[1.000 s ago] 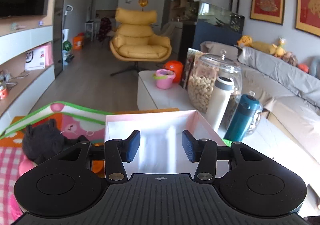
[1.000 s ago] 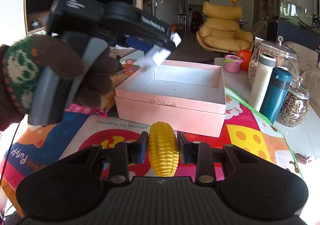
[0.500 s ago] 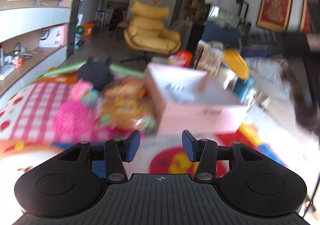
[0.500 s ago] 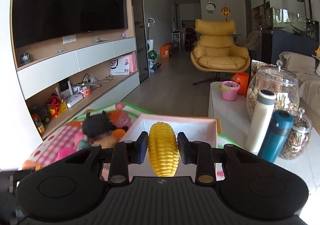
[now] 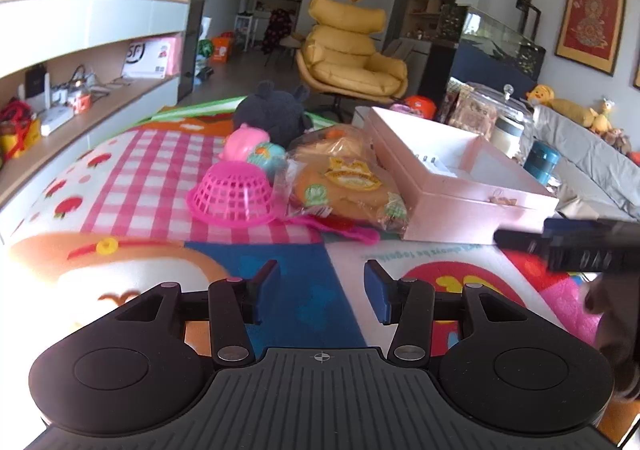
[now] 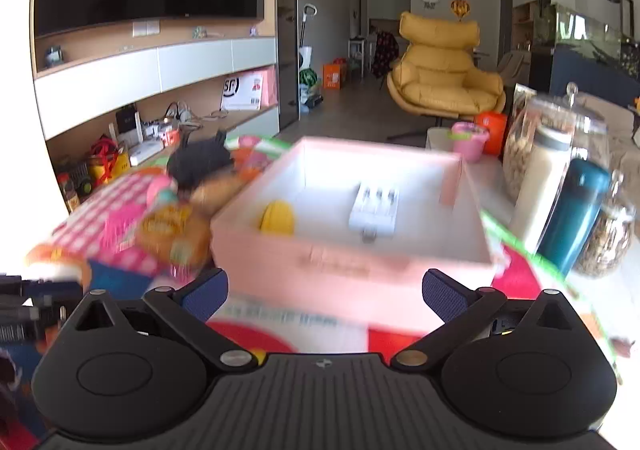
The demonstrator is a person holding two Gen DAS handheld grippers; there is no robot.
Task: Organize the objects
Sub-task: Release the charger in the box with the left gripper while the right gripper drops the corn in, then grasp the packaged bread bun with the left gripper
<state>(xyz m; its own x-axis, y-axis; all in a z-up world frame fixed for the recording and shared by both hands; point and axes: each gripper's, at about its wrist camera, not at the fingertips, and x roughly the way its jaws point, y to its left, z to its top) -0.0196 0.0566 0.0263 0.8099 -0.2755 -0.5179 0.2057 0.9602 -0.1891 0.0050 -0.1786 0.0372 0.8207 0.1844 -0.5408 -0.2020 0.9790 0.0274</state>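
Corn (image 6: 277, 216): lies inside pink box (image 6: 352, 254)
Right tool (image 6: 325, 292): jaws opening, nothing between
Left tool (image 5: 320, 287): partly open, empty

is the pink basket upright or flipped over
Flipped over. The pink basket sits rim-down on the checked mat, its closed base facing up, beside the bagged bread.

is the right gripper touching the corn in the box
Apart. The right wrist view shows the corn lying in the pink box, with the right gripper empty, its jaws opening.
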